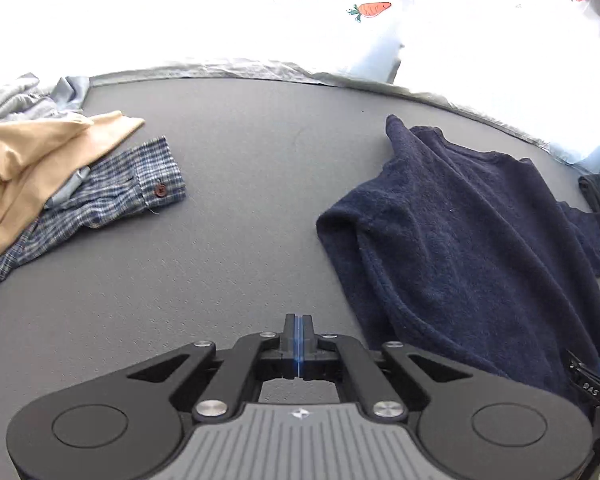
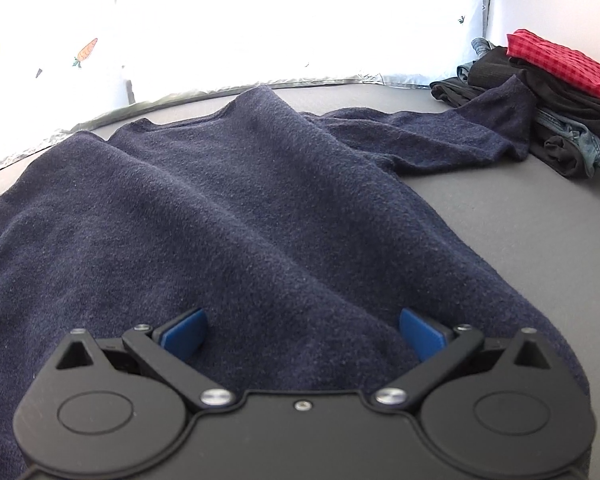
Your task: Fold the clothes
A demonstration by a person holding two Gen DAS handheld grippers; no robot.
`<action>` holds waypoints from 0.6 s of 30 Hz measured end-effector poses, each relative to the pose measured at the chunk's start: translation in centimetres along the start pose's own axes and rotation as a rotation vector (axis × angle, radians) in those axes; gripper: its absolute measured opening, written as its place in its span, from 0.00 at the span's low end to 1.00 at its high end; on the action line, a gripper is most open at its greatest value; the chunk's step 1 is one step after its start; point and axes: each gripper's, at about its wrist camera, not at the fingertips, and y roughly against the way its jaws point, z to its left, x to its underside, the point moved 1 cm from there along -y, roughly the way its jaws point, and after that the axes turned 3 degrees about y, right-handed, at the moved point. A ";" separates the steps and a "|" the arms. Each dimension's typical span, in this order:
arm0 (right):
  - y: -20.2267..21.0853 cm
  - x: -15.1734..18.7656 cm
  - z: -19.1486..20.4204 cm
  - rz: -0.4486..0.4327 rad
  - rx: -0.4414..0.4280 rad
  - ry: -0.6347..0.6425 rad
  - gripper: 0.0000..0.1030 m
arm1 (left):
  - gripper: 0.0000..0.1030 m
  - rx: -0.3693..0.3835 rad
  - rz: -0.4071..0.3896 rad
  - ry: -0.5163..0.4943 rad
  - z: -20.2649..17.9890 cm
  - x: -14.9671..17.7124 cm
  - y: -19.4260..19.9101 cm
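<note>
The sweater [image 1: 460, 232] lies on the table [image 1: 240, 200], unfolded clothes [image 1: 60, 176] left, folded stack [image 2: 548, 100] right.

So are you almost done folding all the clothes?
Not yet. A stack of folded clothes with a red checked one on top looks done. The navy sweater is in hand: it lies spread out, the open right gripper over its hem, the left gripper shut on nothing. A tan garment and a plaid shirt lie unfolded.
</note>
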 end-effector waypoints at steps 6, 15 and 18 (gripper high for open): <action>-0.1 0.1 0.1 -0.011 0.001 -0.001 1.00 | 0.23 0.116 0.134 -0.024 -2.0 3.5 -1.6; 0.1 0.6 0.0 -0.048 -0.002 -0.001 1.00 | 0.27 0.161 0.155 0.032 -4.0 6.3 -2.1; 0.1 0.7 -0.2 -0.060 -0.008 0.000 1.00 | 0.33 0.228 0.142 0.120 -3.3 7.0 -1.7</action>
